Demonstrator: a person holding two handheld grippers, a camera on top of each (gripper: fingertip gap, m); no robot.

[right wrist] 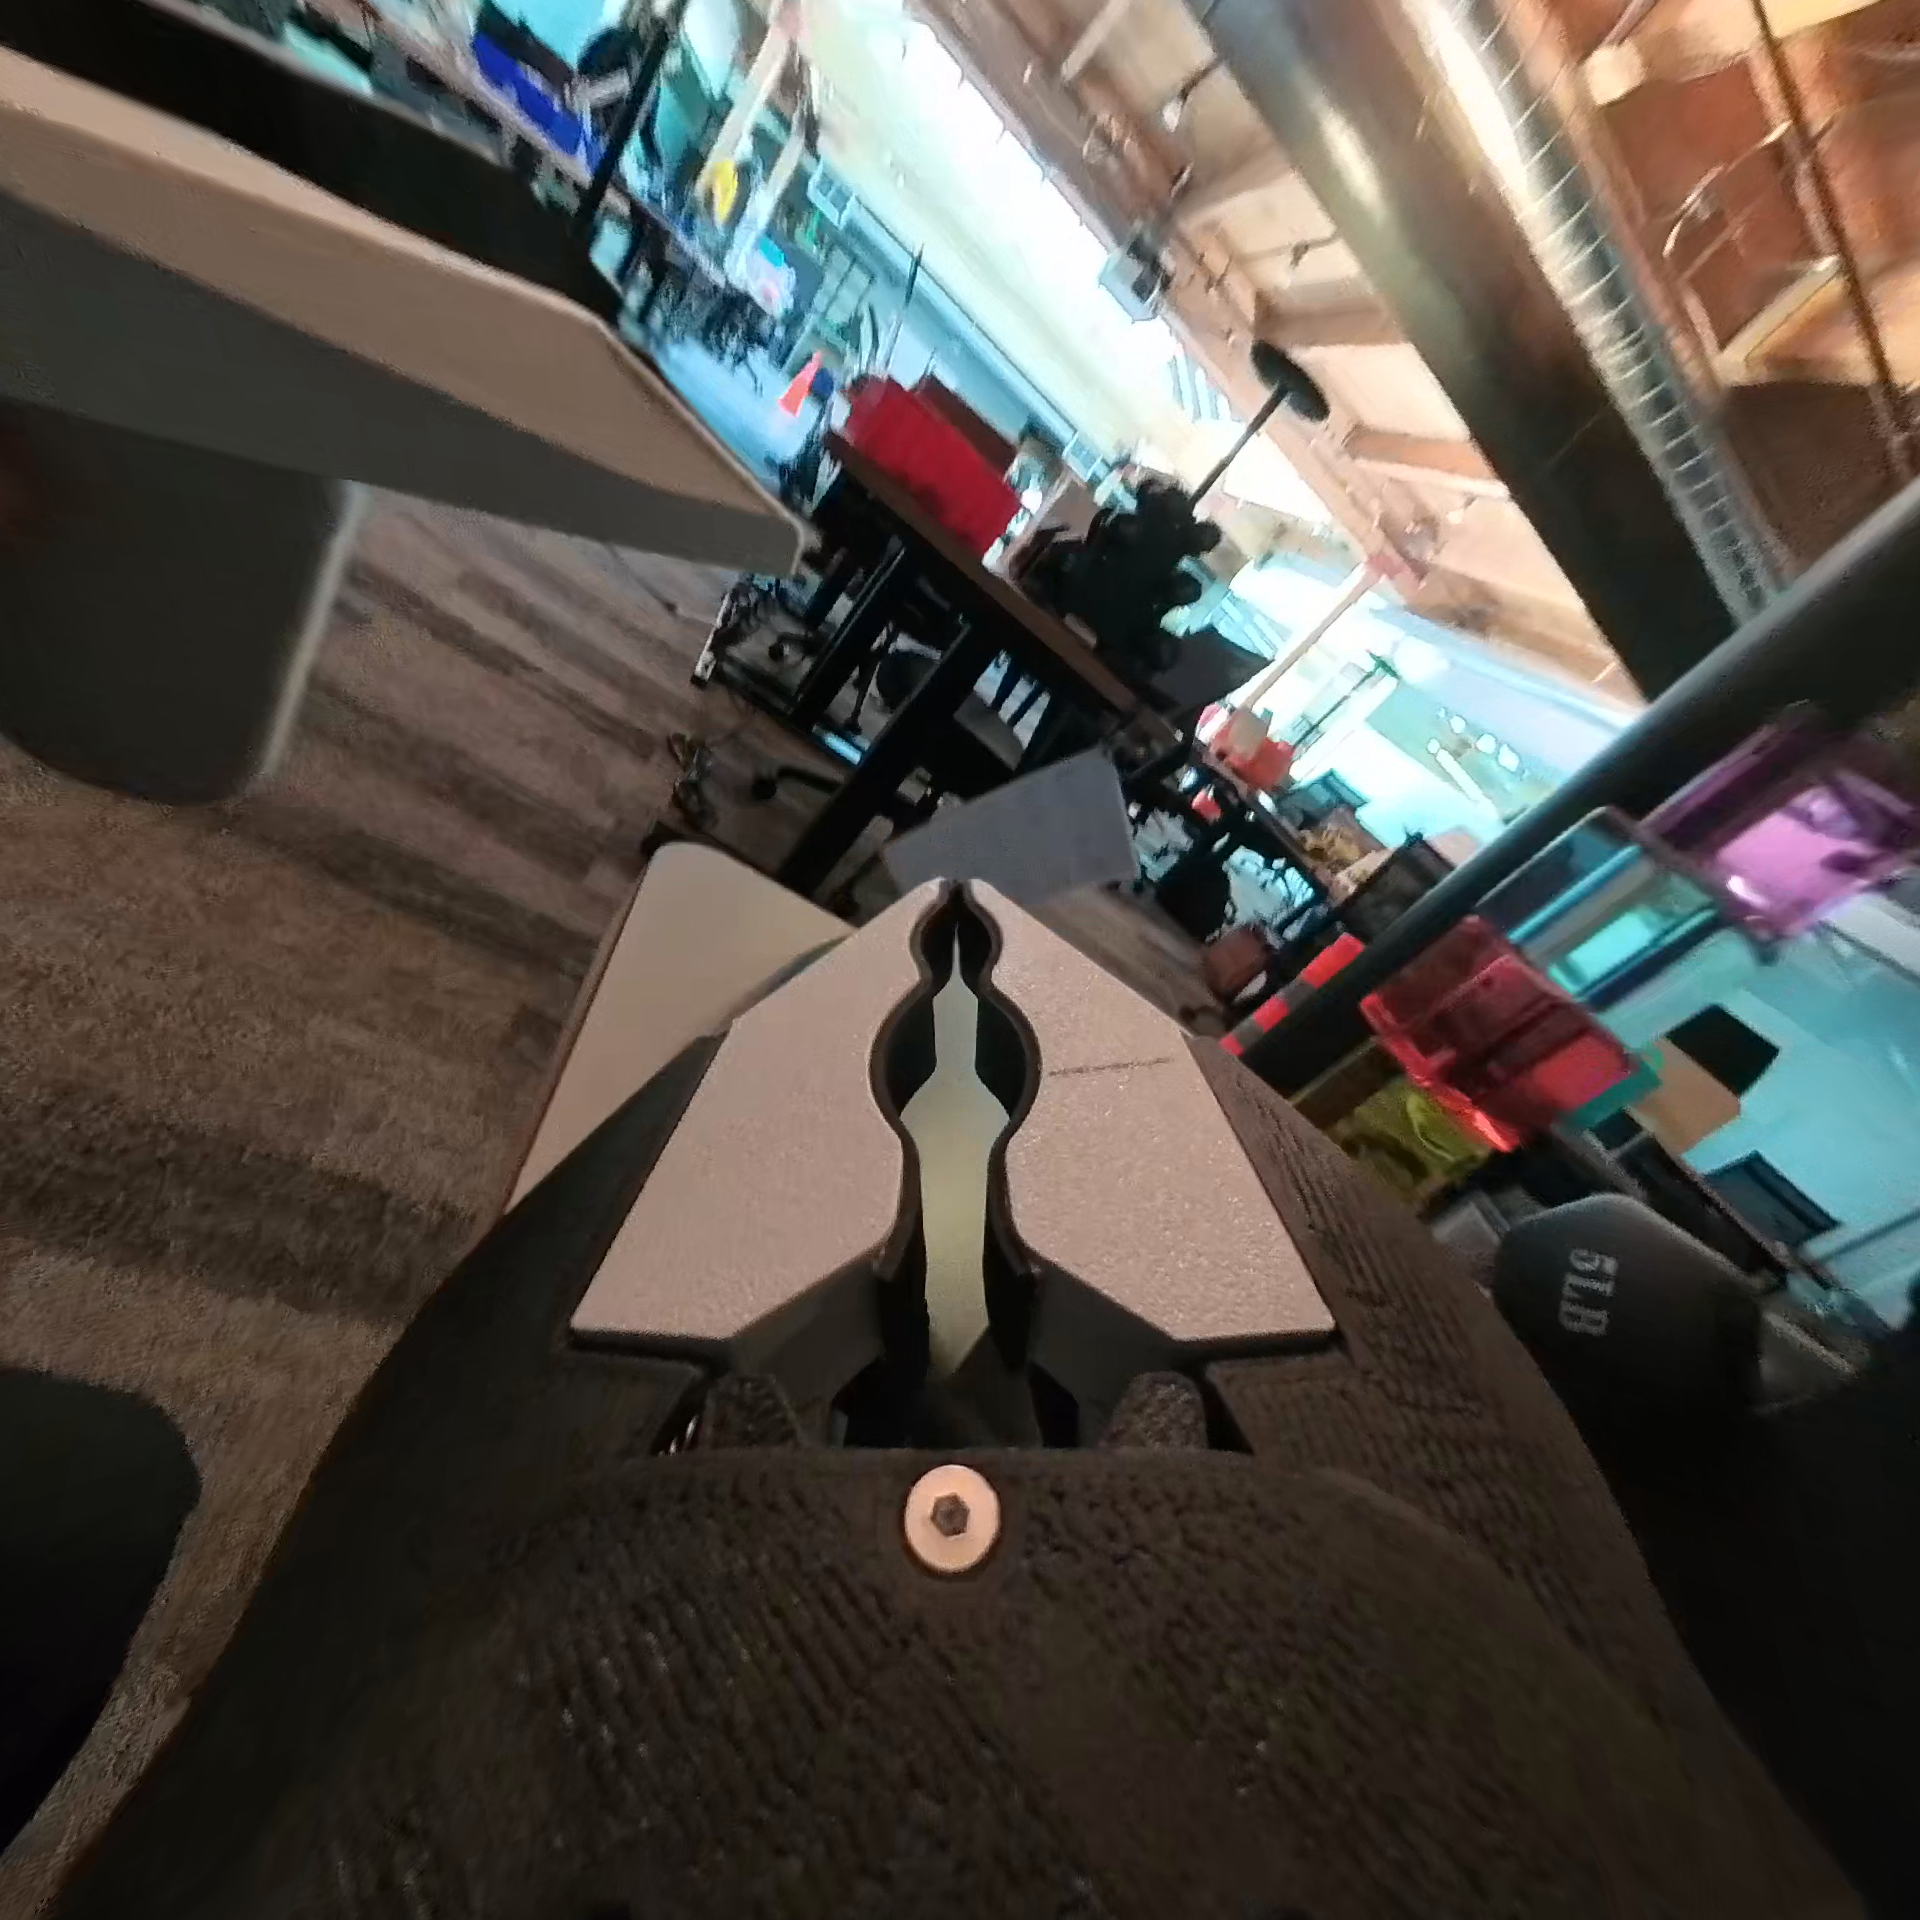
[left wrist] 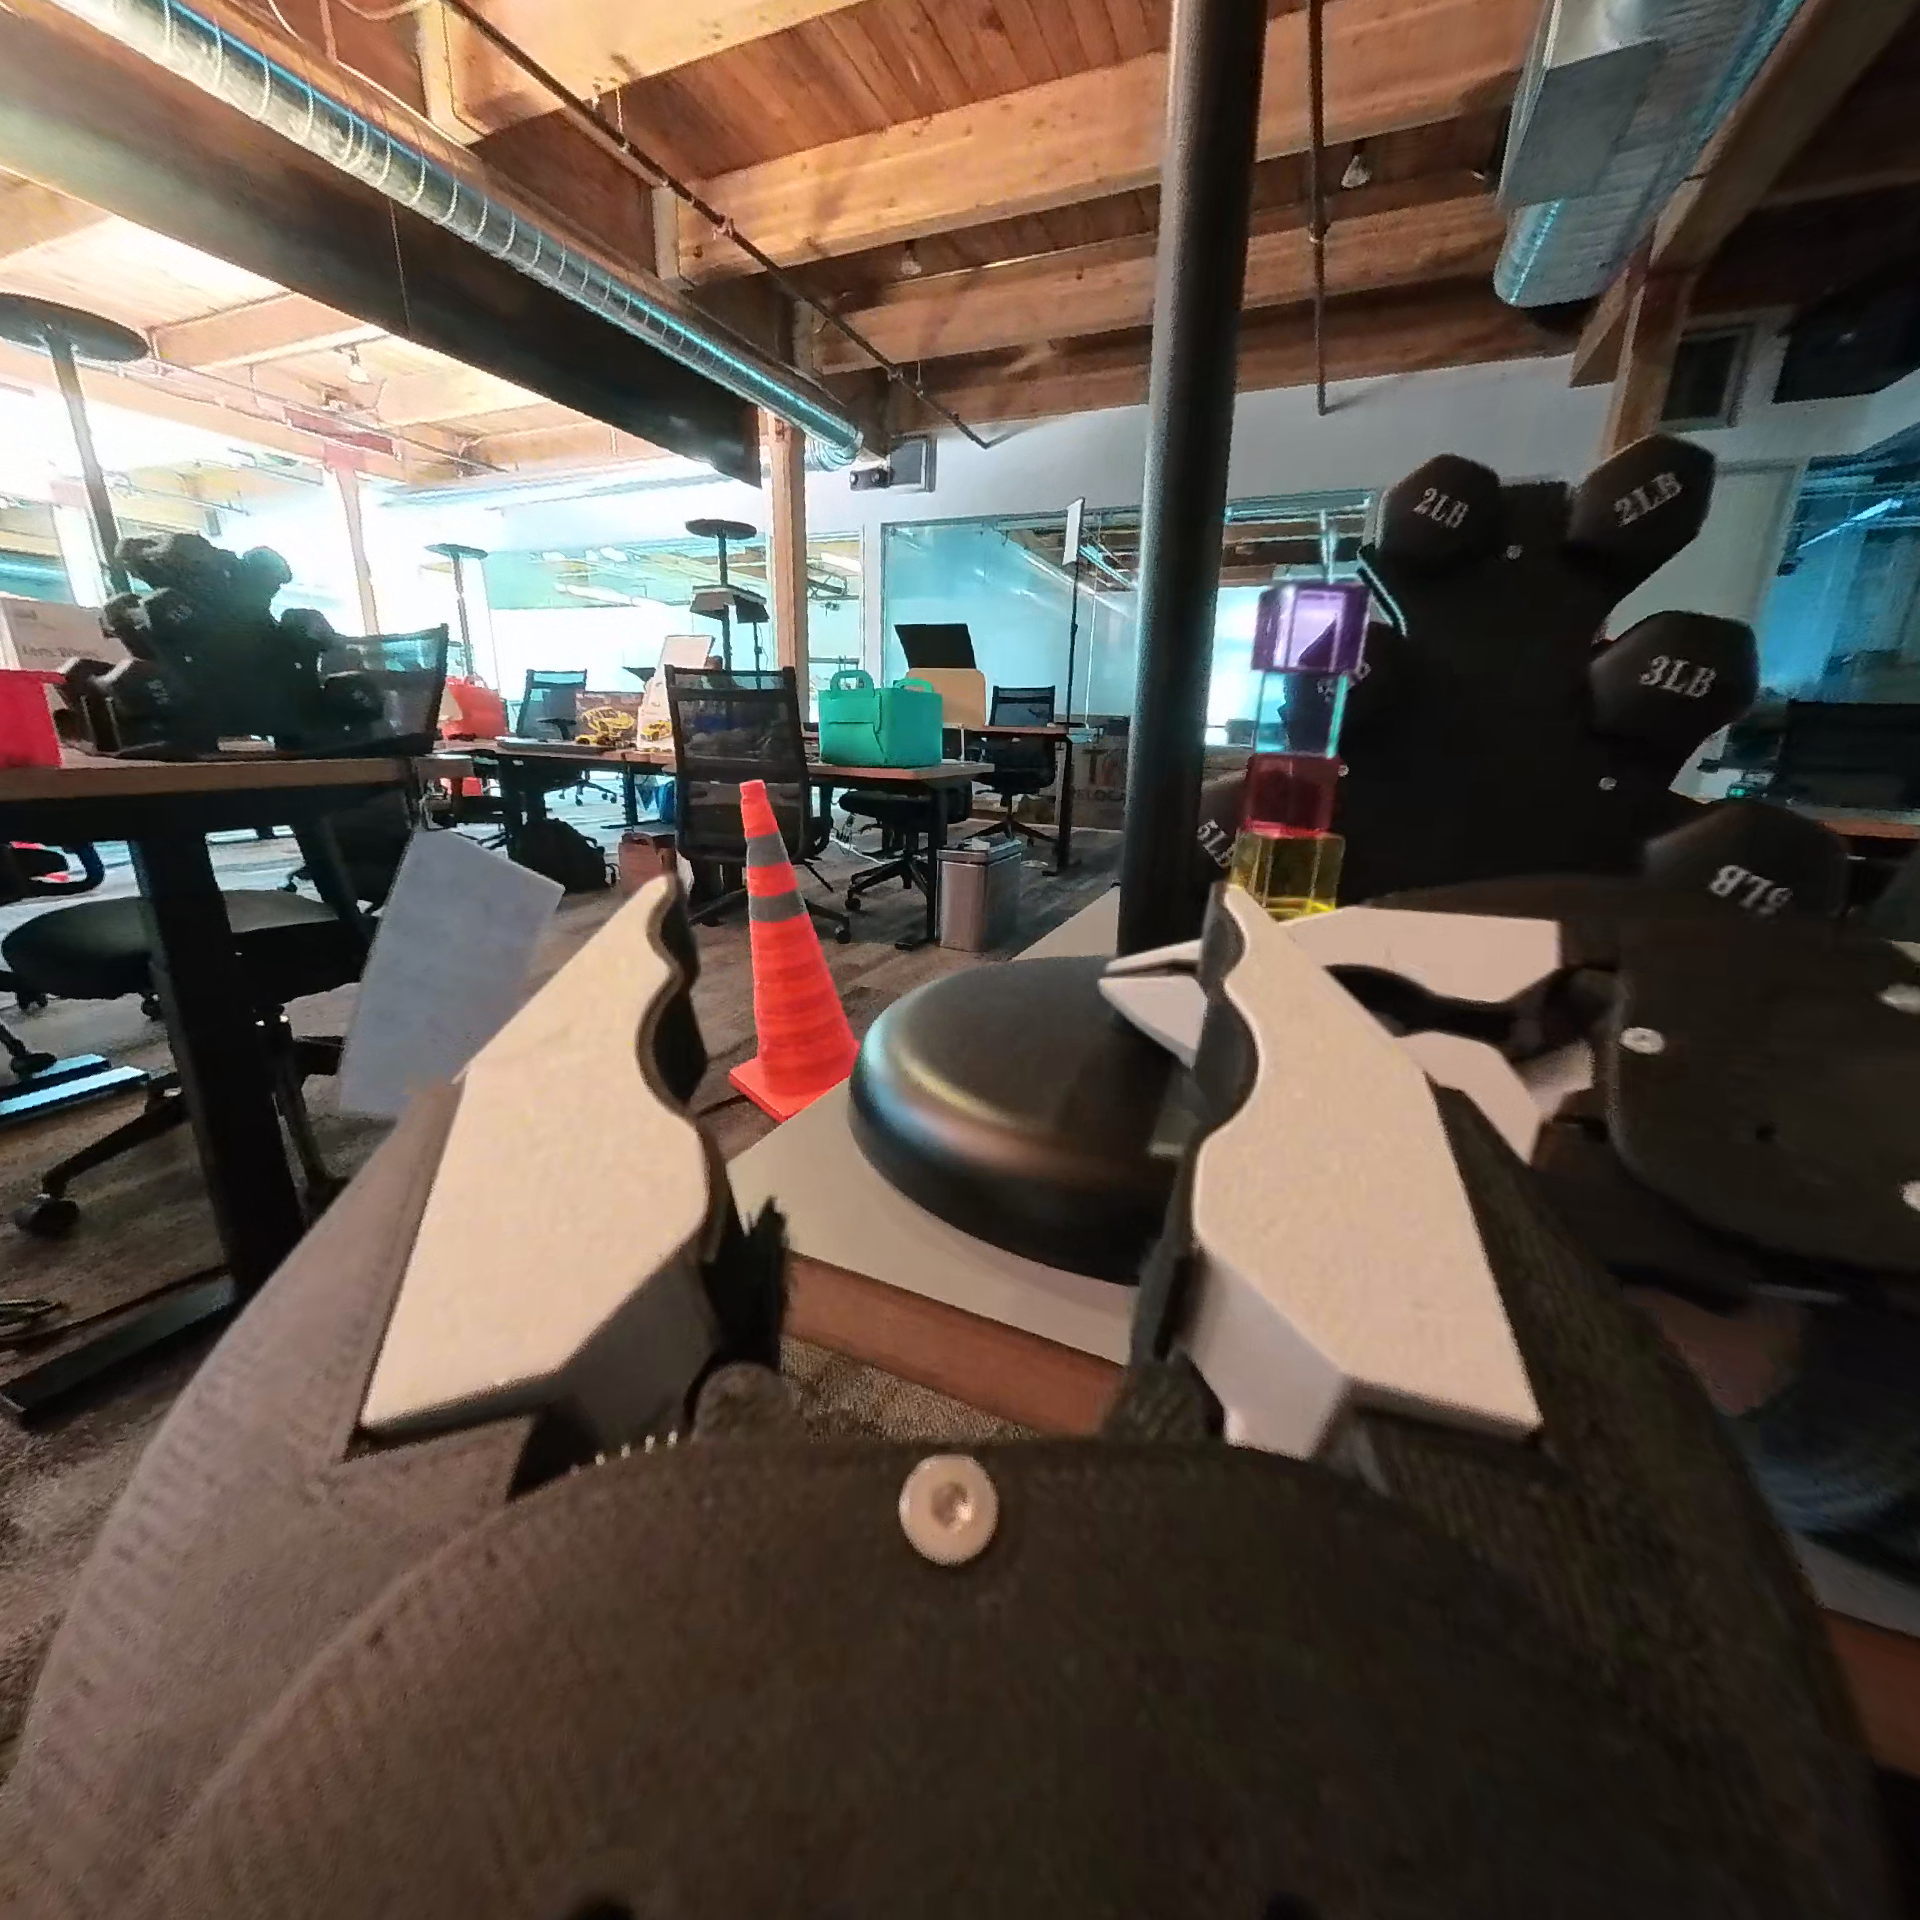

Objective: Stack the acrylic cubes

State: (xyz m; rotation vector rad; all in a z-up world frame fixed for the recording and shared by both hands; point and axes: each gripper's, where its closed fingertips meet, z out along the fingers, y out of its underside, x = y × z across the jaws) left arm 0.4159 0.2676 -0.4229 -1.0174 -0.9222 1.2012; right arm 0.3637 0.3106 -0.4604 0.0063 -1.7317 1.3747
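Your left gripper [left wrist: 951, 935] stands wide open with nothing between its pale, grainy fingers [left wrist: 582, 1122]; only the floor and an orange traffic cone [left wrist: 781, 966] far off show through the gap. Just beyond its right fingertip sits the smooth, domed black base [left wrist: 997, 1122] of a lamp, whose matte pole [left wrist: 1195, 468] rises straight up from a white tabletop [left wrist: 810, 1184] with a wooden edge. Far right of that pole stands a stack of glossy, see-through cubes [left wrist: 1294, 769]: yellow at the bottom, then red, a clear teal one, and purple on top, its long axis upright, backed by a black rack of hex dumbbells [left wrist: 1538, 675]. Your right gripper [right wrist: 954, 894] is clenched, tips meeting on nothing, and it lies to the right of the left one, nearer the stack; in its tilted view the cubes [right wrist: 1496, 1029] sit close by on its right, with a dumbbell head [right wrist: 1621, 1320] nearer still
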